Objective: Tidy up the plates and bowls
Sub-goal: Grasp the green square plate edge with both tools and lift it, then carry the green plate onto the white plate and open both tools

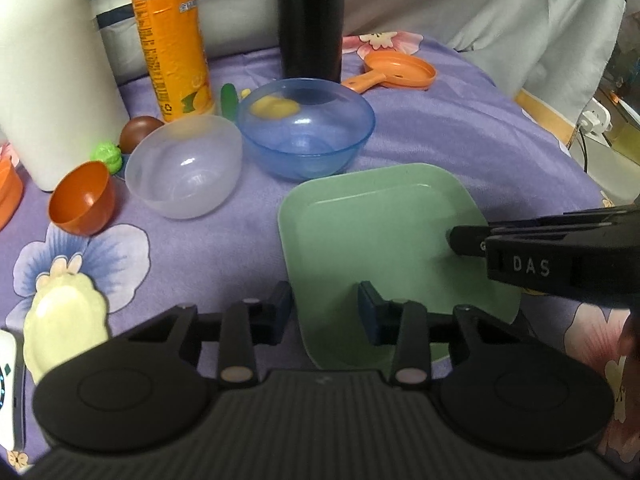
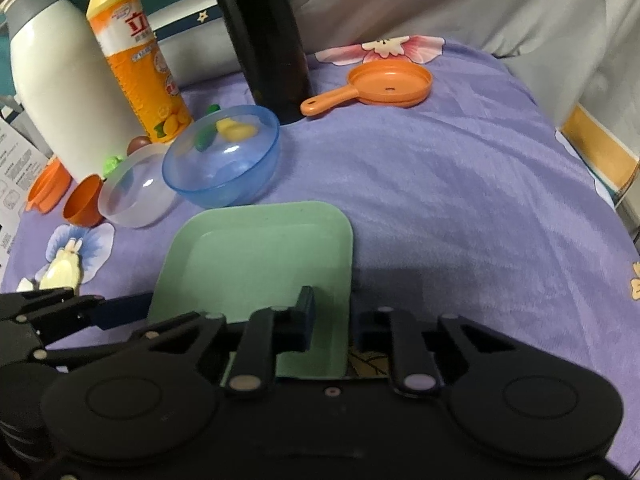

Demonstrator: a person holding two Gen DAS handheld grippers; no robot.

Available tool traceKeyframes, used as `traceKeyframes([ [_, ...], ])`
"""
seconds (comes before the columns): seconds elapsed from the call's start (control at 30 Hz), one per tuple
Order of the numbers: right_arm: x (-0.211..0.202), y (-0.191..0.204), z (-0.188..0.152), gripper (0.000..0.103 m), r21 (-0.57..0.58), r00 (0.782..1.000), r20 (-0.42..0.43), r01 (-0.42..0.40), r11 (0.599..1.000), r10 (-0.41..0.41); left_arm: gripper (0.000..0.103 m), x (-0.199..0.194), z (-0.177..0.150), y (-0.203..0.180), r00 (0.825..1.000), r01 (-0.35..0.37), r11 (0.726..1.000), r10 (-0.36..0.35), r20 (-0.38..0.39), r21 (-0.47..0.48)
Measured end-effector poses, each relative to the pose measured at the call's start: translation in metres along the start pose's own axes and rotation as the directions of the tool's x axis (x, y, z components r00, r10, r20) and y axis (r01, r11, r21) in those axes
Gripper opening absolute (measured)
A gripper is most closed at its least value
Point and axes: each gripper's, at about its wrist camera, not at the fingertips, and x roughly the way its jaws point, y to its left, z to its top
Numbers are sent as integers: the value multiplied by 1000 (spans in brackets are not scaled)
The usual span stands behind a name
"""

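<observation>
A square green plate (image 1: 380, 216) (image 2: 260, 248) lies on the purple cloth. My left gripper (image 1: 325, 312) is open and straddles the plate's near left edge. My right gripper (image 2: 332, 316) is open and straddles the plate's right edge; it also shows in the left wrist view (image 1: 464, 240) over the plate's right side. A blue bowl (image 1: 306, 130) (image 2: 222, 156) holds yellow and green toy pieces. A clear bowl (image 1: 184, 166) (image 2: 136, 196) and a small orange bowl (image 1: 82, 202) (image 2: 82, 202) stand to its left.
A white jug (image 1: 52, 68) (image 2: 68, 92), an orange bottle (image 1: 172, 40) (image 2: 138, 60) and a black flask (image 1: 310, 20) (image 2: 264, 36) stand behind the bowls. An orange toy pan (image 1: 396, 72) (image 2: 376, 86) lies at the back right. A cream dish (image 1: 64, 320) lies near left.
</observation>
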Motion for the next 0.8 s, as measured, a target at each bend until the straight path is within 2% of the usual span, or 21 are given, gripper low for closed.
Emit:
traceKeyframes([
  [0.23, 1, 4, 1, 20, -19, 1000, 6, 15, 1000, -15, 38, 0, 1, -1, 1000, -5, 1000, 5, -1, -4],
  [0.43, -3, 7, 0, 20, 4, 1000, -7, 26, 1000, -26, 32, -8, -2, -3, 999, -41, 999, 41, -4, 5],
  [0.8, -45, 30, -9, 20, -15, 1000, 14, 20, 1000, -20, 31, -53, -9, 8, 998, -67, 997, 67, 4, -37],
])
